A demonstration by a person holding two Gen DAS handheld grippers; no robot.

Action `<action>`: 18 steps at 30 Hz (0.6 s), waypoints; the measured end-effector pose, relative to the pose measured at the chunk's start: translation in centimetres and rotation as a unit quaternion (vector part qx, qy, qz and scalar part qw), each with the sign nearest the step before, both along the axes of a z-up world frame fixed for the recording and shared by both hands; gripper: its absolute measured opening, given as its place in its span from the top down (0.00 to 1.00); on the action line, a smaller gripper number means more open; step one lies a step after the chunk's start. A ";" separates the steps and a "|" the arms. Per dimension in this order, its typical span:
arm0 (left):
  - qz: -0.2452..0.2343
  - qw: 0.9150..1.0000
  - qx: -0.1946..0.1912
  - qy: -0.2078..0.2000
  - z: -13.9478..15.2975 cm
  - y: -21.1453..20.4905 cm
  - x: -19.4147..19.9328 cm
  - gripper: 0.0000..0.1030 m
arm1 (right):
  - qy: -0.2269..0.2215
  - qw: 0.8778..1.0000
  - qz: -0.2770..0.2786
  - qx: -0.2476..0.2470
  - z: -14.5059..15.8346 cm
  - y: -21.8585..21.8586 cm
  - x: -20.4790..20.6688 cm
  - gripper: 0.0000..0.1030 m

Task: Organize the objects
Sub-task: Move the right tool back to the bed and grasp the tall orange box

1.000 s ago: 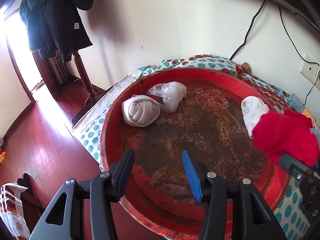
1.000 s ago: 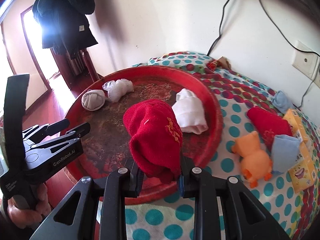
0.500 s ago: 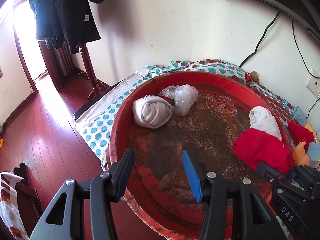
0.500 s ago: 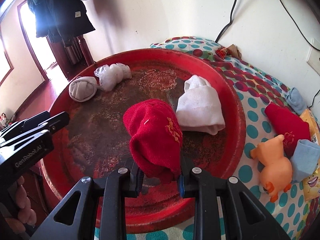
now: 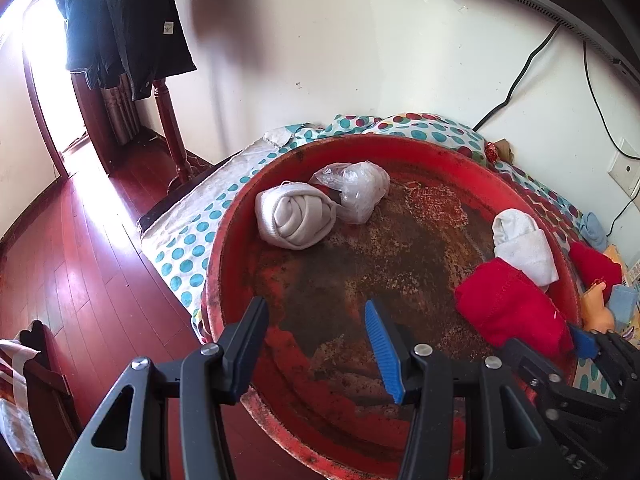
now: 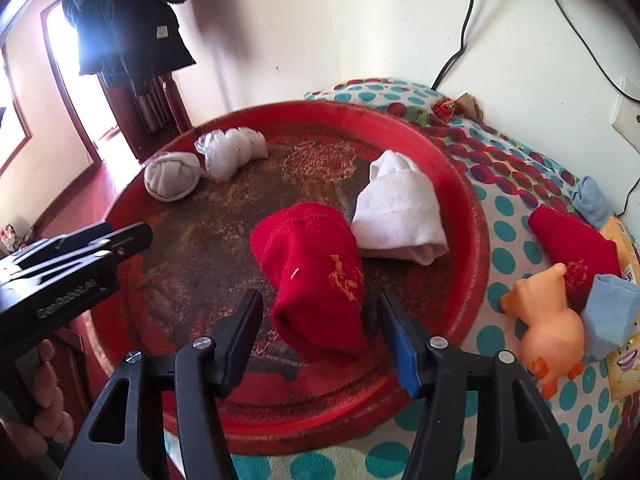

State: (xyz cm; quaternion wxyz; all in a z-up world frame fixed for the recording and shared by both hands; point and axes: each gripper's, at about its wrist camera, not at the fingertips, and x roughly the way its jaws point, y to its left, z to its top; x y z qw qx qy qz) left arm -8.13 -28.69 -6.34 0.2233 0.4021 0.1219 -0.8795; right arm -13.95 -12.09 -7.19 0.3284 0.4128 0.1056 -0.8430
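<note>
A big red round tray [image 6: 476, 216] [image 5: 224, 240] lies on a polka-dot cloth. A red rolled sock [image 6: 316, 276] [image 5: 508, 308] lies on the tray between the open fingers of my right gripper [image 6: 324, 332], beside a white sock [image 6: 400, 212] [image 5: 524, 240]. At the tray's far left lie a grey-white rolled sock [image 6: 172, 176] [image 5: 296, 216] and a plastic-wrapped bundle [image 6: 232, 152] [image 5: 356, 188]. My left gripper [image 5: 316, 340] is open and empty over the tray's near rim.
On the cloth right of the tray lie a second red sock [image 6: 572, 244], an orange toy duck [image 6: 548, 320], light blue socks [image 6: 612, 316] and a yellow box [image 6: 624, 360]. Coats [image 5: 124, 24] hang at the left above a red wooden floor [image 5: 80, 264]. Cables run down the wall.
My right gripper has opened and let go of the red sock, which now rests on the tray. Both grippers have moved closer over the tray.
</note>
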 end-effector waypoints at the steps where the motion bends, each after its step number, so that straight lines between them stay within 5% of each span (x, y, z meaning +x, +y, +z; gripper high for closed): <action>1: -0.001 1.000 0.000 0.000 0.0 0.0 0.0 0.50 | 0.000 1.000 -0.003 -0.008 0.4 0.5 0.1 0.43; 18: -0.031 0.999 -0.036 -0.005 0.2 2.3 -0.3 0.50 | 0.042 0.983 -0.180 -0.002 2.9 22.0 -3.7 0.38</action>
